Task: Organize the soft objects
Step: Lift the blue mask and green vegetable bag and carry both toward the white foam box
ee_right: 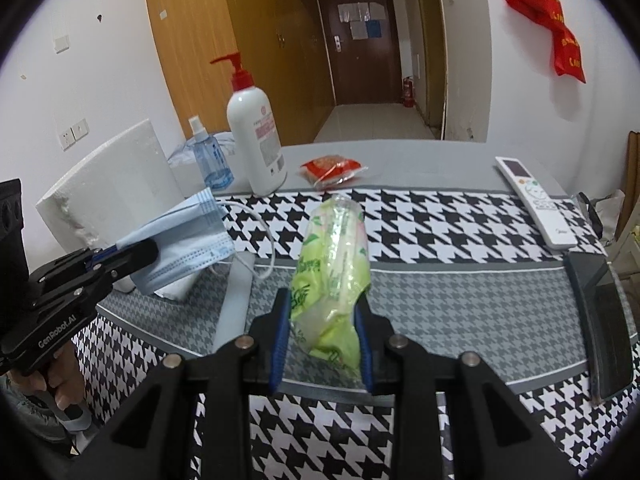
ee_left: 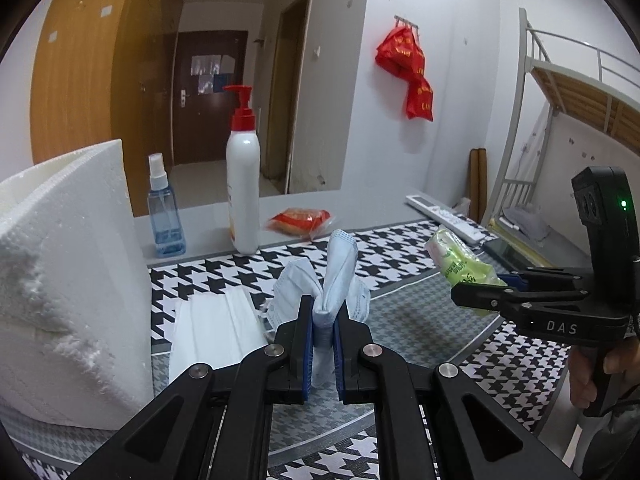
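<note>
My left gripper is shut on a light blue face mask, which is bunched and stands up out of the jaws above the table. The right wrist view shows the same mask hanging from the left gripper. My right gripper is shut on a green pack of tissues, held in the air over the cloth. In the left wrist view that pack sticks out of the right gripper at the right. A white mask lies flat on the cloth beside another blue mask.
A white foam block stands at the left. Behind it are a blue spray bottle, a white pump bottle and a red snack packet. A white remote and a dark flat device lie at the right edge.
</note>
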A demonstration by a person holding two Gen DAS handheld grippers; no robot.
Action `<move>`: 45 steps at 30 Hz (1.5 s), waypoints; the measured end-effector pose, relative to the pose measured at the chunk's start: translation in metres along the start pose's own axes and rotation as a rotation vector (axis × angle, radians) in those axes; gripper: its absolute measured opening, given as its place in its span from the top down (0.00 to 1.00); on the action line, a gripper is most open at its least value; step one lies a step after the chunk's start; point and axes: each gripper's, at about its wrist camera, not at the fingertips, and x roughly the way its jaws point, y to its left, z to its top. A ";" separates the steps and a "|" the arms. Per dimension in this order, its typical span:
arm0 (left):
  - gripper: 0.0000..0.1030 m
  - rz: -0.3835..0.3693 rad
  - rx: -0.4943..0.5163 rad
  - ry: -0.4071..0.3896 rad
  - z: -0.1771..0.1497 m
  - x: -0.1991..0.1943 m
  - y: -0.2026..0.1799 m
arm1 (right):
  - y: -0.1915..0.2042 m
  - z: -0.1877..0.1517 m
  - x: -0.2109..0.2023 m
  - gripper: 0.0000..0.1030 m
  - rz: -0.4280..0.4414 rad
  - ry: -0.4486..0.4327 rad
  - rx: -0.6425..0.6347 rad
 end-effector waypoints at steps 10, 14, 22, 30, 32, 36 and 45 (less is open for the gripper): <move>0.91 0.009 0.004 -0.048 0.004 -0.011 -0.001 | 0.014 0.000 -0.024 0.67 0.015 -0.065 -0.007; 0.91 0.019 0.012 -0.069 0.004 -0.016 -0.002 | 0.021 0.002 -0.030 0.67 0.018 -0.084 -0.014; 0.91 0.062 0.034 -0.094 0.005 -0.030 -0.007 | 0.033 0.005 -0.044 0.67 0.035 -0.127 -0.026; 0.91 0.080 0.040 -0.146 0.015 -0.053 -0.010 | 0.036 0.010 -0.057 0.67 0.050 -0.171 -0.040; 0.91 0.083 0.041 -0.154 0.017 -0.059 -0.011 | 0.038 0.010 -0.060 0.67 0.054 -0.182 -0.045; 0.91 0.084 0.047 -0.169 0.020 -0.067 -0.012 | 0.042 0.012 -0.067 0.67 0.064 -0.206 -0.056; 0.91 0.125 0.063 -0.205 0.027 -0.085 -0.014 | 0.048 0.020 -0.077 0.67 0.076 -0.249 -0.077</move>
